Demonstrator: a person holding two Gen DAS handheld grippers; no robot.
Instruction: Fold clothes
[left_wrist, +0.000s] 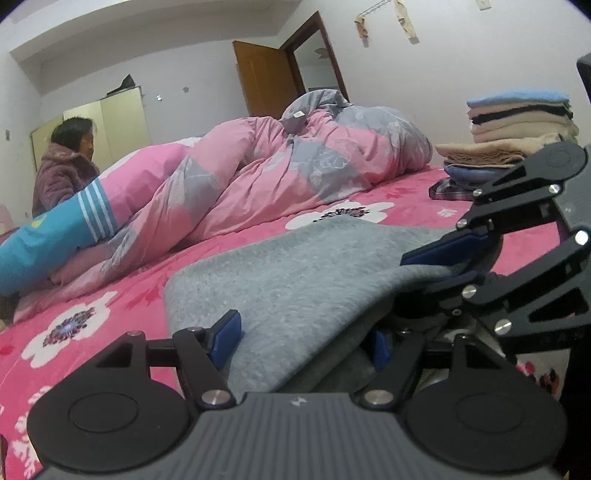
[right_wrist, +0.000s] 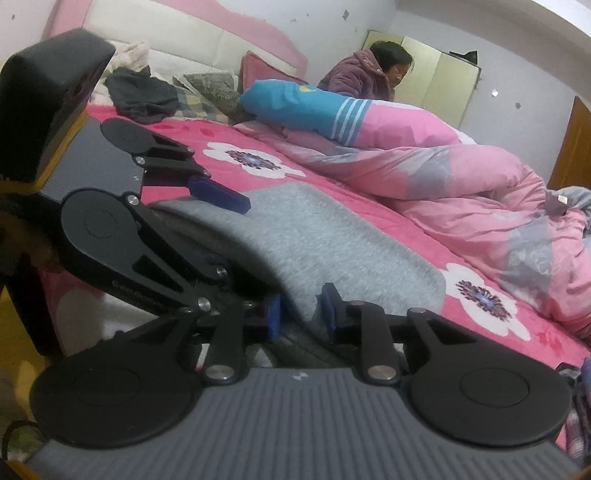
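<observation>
You are midway through folding a grey garment (left_wrist: 295, 280) that lies on the flowered pink bedspread (left_wrist: 92, 332), near the bed's edge closest to you. Your left gripper (left_wrist: 306, 339) has its blue fingers set fairly wide around a thick, doubled edge of the garment. Your right gripper (right_wrist: 301, 310) has its fingers narrow, pinching the garment's near edge. The garment arches up between the two grips, so this fold looks unfinished. Beyond the garment, a stack of folded clothes (left_wrist: 517, 122) shows earlier work done. A dark, unfolded garment (right_wrist: 144, 96) waits farther up the bed, near the headboard.
</observation>
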